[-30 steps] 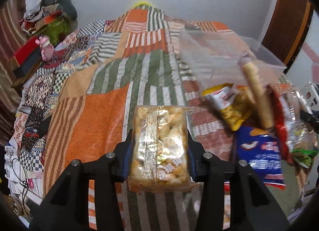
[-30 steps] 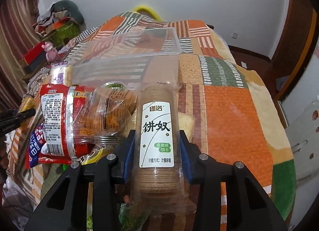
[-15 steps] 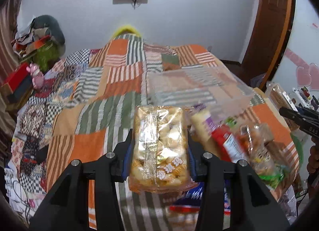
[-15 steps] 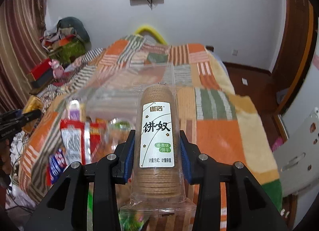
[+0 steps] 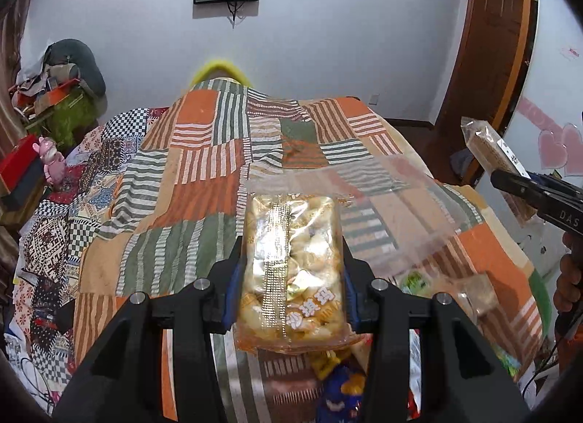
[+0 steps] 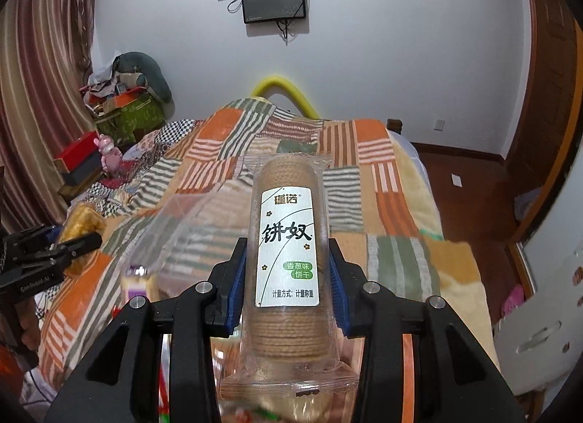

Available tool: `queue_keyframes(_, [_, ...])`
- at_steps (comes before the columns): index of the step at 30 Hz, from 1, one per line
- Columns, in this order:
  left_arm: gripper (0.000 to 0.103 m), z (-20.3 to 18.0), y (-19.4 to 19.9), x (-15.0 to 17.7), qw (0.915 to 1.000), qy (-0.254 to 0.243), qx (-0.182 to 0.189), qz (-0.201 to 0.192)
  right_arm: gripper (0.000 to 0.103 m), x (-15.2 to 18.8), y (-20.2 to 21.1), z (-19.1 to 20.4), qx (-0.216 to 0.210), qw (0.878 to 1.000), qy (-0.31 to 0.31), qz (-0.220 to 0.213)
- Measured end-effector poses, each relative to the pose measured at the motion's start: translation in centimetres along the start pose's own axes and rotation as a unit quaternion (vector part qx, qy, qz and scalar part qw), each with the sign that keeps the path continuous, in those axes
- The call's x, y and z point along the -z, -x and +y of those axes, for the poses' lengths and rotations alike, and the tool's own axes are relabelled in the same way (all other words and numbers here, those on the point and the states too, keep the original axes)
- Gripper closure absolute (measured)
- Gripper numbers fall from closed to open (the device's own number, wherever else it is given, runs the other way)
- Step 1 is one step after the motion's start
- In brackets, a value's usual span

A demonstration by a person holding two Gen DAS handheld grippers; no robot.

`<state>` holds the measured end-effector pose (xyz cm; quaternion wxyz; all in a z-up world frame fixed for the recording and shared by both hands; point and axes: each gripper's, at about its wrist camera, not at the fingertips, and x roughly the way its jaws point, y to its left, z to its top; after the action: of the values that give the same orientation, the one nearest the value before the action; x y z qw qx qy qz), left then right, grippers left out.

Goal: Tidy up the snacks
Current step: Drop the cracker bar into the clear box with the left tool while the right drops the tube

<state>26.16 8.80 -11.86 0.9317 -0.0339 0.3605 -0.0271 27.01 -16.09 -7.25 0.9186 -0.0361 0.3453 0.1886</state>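
With your left gripper (image 5: pixel 291 273) clamped on the puffed-snack bag (image 5: pixel 293 270) at frame centre and your right gripper (image 6: pixel 288 273) clamped on the biscuit sleeve (image 6: pixel 288 259), lower each squarely over the clear bin (image 5: pixel 368 204) at centre-right before releasing.

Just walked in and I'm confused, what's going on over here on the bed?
Someone is sorting snacks with two handheld grippers. The left gripper is shut on a puffed snack bag, and the right gripper is shut on a cracker sleeve. Both are held above the quilt, near a clear bin. More snacks lie below.
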Motion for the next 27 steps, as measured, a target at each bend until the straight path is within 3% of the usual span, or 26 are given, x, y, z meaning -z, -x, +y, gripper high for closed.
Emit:
queue_keyframes(16, [0.059,0.5,-7.7,-2.8,0.9992,0.011,-0.002,0.039,0.066,-2.4,-6.0,1.0,0.005,0.999,0.019,0.026])
queue_keyframes(23, [0.059,0.4,-10.6,-3.2,0.9972,0.017,0.016,0.071,0.066,-1.7,-9.0,1.1,0.011,0.997,0.039,0.067])
queue_keyframes(27, [0.059,0.1,-11.9,-3.1,0.9965,0.003,0.006,0.083,0.066,-1.2,-10.3,0.7,0.006,0.995,0.040,0.096])
